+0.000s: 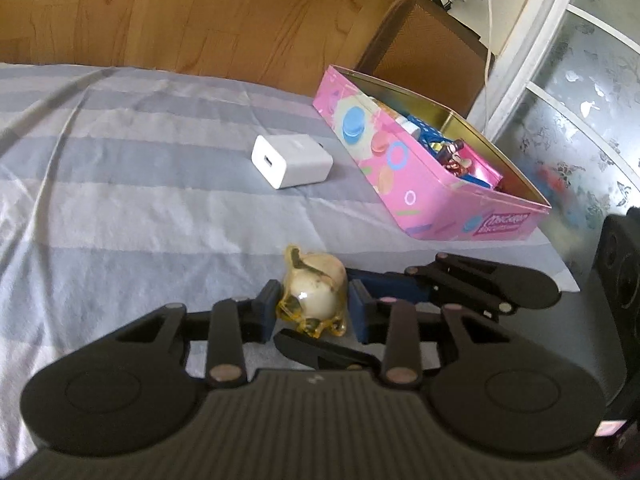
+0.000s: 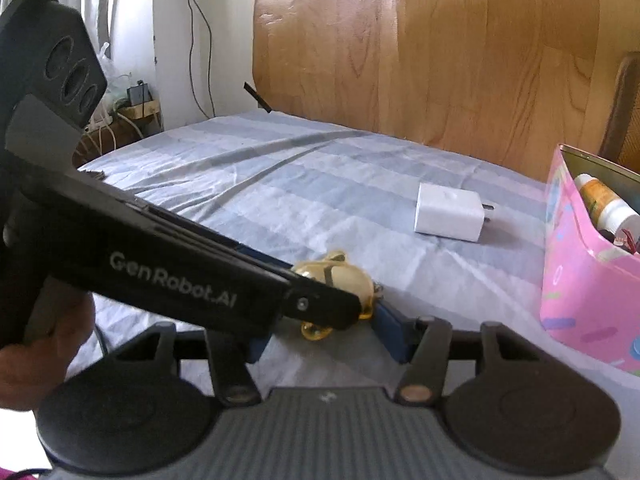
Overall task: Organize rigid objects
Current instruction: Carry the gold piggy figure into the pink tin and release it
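Observation:
A small yellow-and-cream figurine point(image 1: 316, 296) point(image 2: 344, 276) stands on the striped bed sheet point(image 1: 120, 200). My left gripper point(image 1: 314, 308) has its blue pads pressed against the figurine's two sides. The right gripper's fingers point(image 1: 460, 280) come in from the right, one behind the figurine and one in front. In the right wrist view my right gripper point(image 2: 326, 336) straddles the figurine; its right pad touches it and its left pad is hidden behind the left gripper point(image 2: 316, 292). A white charger point(image 1: 292, 162) point(image 2: 450, 212) lies farther back. To the right sits the open pink tin point(image 1: 420, 184) point(image 2: 580, 280).
The tin holds several small items, among them a white-capped bottle point(image 2: 608, 204). A wooden headboard point(image 2: 440, 60) stands behind the bed and a brown chair point(image 1: 424, 48) behind the tin. A hand point(image 2: 48, 340) holds the left gripper. Cables and plugs clutter the far left corner point(image 2: 128, 112).

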Demonstrator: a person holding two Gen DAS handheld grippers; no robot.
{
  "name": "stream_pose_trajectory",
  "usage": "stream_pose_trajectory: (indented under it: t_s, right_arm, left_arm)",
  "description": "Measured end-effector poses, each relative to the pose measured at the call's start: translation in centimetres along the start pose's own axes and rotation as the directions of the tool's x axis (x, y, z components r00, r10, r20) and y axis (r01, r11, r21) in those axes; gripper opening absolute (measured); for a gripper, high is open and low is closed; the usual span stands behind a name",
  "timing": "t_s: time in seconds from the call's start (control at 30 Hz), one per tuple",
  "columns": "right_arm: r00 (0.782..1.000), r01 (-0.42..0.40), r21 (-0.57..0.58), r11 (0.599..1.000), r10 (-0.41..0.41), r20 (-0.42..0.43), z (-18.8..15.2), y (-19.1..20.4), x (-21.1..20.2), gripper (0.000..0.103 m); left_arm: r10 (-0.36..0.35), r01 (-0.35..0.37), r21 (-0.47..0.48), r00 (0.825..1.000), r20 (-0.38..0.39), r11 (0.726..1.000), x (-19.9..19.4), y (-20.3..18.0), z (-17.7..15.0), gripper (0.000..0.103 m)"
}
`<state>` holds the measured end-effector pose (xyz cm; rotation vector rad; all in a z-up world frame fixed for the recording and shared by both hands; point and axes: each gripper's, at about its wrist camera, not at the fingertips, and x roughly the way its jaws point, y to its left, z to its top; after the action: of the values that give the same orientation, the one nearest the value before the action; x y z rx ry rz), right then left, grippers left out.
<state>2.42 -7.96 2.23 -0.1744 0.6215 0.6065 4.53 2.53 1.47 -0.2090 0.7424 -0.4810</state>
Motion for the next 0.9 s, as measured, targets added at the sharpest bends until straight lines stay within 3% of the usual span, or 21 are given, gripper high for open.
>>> stream_pose_trajectory:
  t_s: [0.23, 0.43, 0.7, 0.9]
  right_arm:
    - [0.99, 0.057, 0.039, 0.998, -0.062, 0.126, 0.6, -1.0, -2.8, 0.054]
    - [0.957, 0.172, 0.108, 0.979, -0.192, 0.217, 1.2, -5.8, -6.1, 0.054]
    - [0.924, 0.274, 0.263, 0.925, -0.329, 0.193, 0.1, -15.6, -9.0, 0.054]
    - [0.915, 0.298, 0.357, 0.885, -0.372, 0.159, -1.1, -21.0, -10.1, 0.055]
  left_arm:
    - [-0.031, 0.027, 0.074, 0.998, 0.053, 0.997, -0.4, -3.5, 3.0, 0.039]
    - [-0.121, 0.112, 0.162, 0.992, 0.045, 0.98, 3.1, -8.9, 6.8, 0.039]
    - [-0.199, 0.202, 0.242, 0.979, -0.036, 0.949, 10.8, -17.0, 10.2, 0.039]
    - [-0.201, 0.208, 0.25, 0.978, -0.051, 0.946, 14.2, -20.0, 10.9, 0.04]
